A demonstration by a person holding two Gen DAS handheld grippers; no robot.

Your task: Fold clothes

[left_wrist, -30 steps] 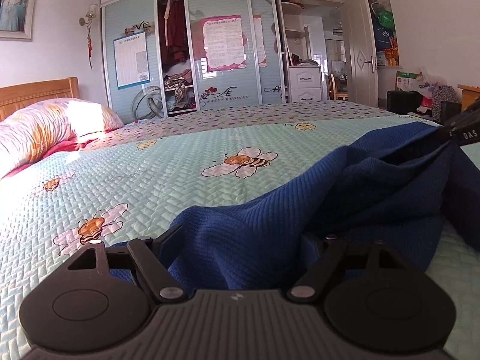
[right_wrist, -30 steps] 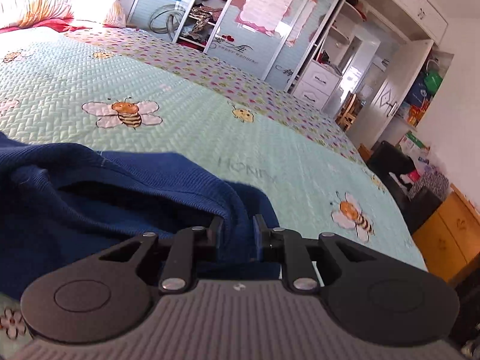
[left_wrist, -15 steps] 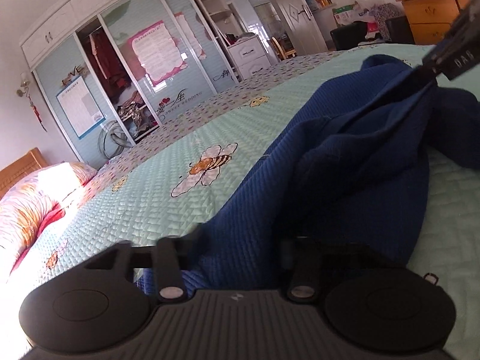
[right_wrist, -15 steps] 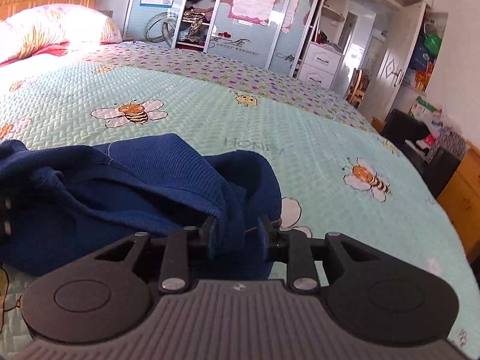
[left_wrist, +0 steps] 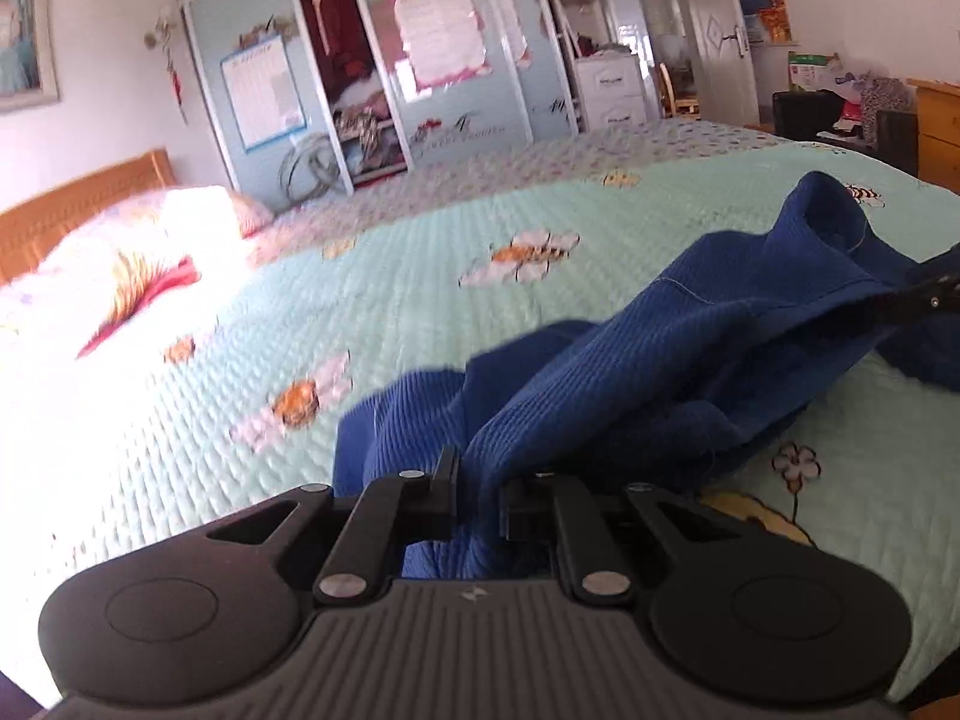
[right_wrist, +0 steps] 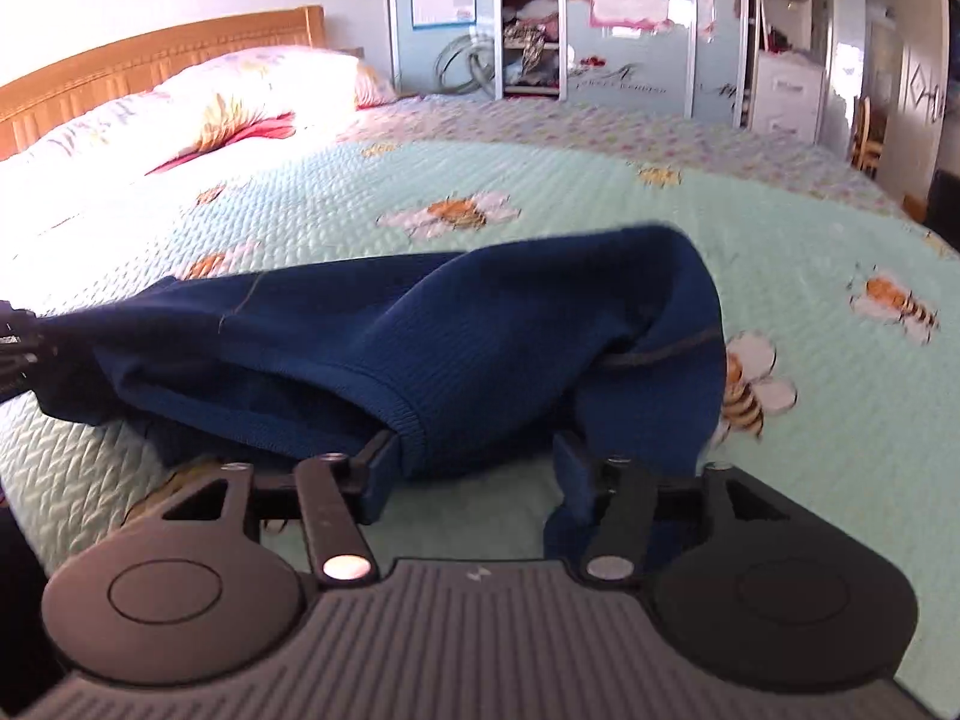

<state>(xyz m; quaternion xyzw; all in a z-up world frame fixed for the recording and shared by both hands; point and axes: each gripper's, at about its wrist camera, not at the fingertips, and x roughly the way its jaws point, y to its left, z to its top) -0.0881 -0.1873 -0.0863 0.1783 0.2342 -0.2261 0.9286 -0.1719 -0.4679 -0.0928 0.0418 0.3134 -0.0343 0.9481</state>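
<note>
The dark blue waffle-knit garment (left_wrist: 690, 360) lies bunched on the mint-green quilted bedspread with bee prints (left_wrist: 420, 300), filling the 3 to 6 o'clock part of the left wrist view and running from 9 o'clock to centre in the right wrist view. The left claw (left_wrist: 480, 501) is clenched on a fold of the knit, cloth squeezed between its jaws. The right claw (right_wrist: 468, 468) is opening: its jaws stand wide, and a ribbed hem (right_wrist: 396, 420) lies in the gap against the left jaw without being pinched.

The risks, as I judge them:
- With only one end gripped, any pull by the left claw would likely drag the whole heap across the bedspread instead of spreading it flat.
- The loose hem could snag on the right claw's jaw as it backs away, pulling the fold apart.
- The layers are tangled, so a regrasp at 6 o'clock may catch two thicknesses and fold crookedly.
</note>
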